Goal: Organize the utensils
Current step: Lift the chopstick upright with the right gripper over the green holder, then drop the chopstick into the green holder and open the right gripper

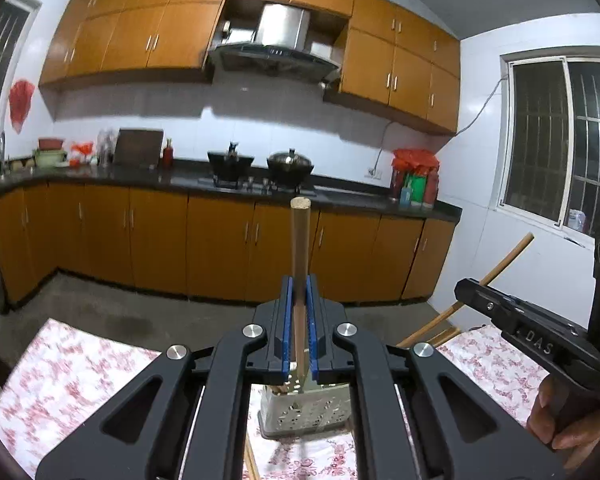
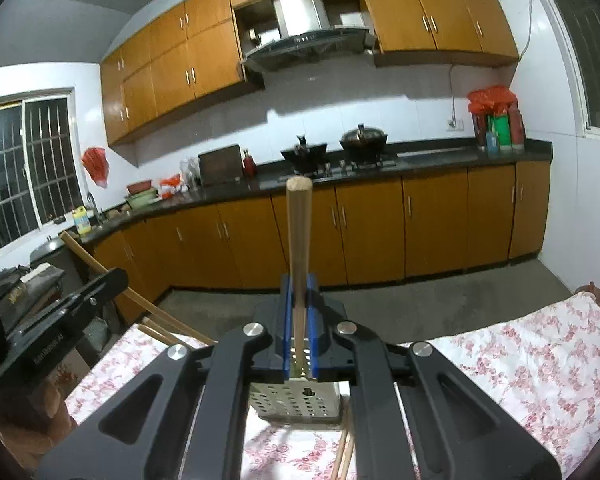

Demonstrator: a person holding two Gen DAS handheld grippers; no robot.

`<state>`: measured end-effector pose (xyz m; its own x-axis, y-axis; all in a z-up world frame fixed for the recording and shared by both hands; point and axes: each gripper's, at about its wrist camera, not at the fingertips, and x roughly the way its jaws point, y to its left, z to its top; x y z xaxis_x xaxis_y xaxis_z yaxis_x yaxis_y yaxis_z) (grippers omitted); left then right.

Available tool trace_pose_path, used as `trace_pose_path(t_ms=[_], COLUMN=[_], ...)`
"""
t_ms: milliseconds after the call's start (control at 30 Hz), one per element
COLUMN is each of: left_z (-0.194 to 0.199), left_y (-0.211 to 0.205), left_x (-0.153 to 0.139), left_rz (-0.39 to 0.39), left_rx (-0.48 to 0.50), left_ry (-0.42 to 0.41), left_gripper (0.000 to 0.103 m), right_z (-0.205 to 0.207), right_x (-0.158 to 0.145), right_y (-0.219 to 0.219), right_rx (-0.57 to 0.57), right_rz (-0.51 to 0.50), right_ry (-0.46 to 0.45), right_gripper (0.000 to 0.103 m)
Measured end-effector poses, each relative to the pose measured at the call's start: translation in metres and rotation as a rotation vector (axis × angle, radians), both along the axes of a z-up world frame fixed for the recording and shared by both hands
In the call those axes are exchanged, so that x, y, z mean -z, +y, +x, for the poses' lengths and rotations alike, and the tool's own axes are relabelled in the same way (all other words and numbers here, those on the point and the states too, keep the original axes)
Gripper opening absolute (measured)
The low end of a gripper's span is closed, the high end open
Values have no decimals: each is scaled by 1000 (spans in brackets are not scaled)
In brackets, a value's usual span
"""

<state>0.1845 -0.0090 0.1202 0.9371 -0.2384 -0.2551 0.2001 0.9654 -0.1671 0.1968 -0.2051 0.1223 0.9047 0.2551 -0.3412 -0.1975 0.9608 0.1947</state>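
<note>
Left gripper is clamping a chopstick upright; right gripper is clamping another chopstick likewise, probably for dropping end-first into the perforated holder.

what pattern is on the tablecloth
White with a pink-red floral print; the tablecloth shows best in the right wrist view.

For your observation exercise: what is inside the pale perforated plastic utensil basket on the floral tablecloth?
In the pale perforated plastic utensil basket, wooden chopstick ends show near its rim. The closed left hand-held gripper covers most of the opening, so the rest stays hidden.
</note>
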Motion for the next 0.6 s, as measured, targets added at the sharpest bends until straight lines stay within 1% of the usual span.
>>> trace_pose_path(t_ms=[133, 167, 200, 267, 333, 367, 500, 600], left_z=[11, 11, 10, 7, 2, -1, -13, -24], left_y=[3, 5, 7, 12, 16, 19, 26, 34], left_x=[13, 13, 13, 10, 6, 3, -9, -16], left_rz=[1, -5, -11, -20, -31, -35, -57, -73], left_rx=[-2, -4, -5, -10, -16, -21, -31, -40], left_ry=[53, 57, 57, 49, 36, 25, -9, -35], left_gripper=[7, 7, 8, 14, 30, 32, 32, 33], right_z=[6, 4, 2, -1, -6, -9, -27, -39], right_x=[10, 10, 10, 8, 5, 2, -5, -1], right_y=[7, 8, 7, 4, 0, -3, -18, -36], right_rx=[-8, -10, -7, 1, 9, 15, 61, 117], right_rz=[-17, -21, -24, -18, -10, -7, -10, -19], right_ry=[28, 24, 20, 10, 1, -7, -36, -31], right_gripper=[11, 14, 20, 25, 26, 26, 31, 34])
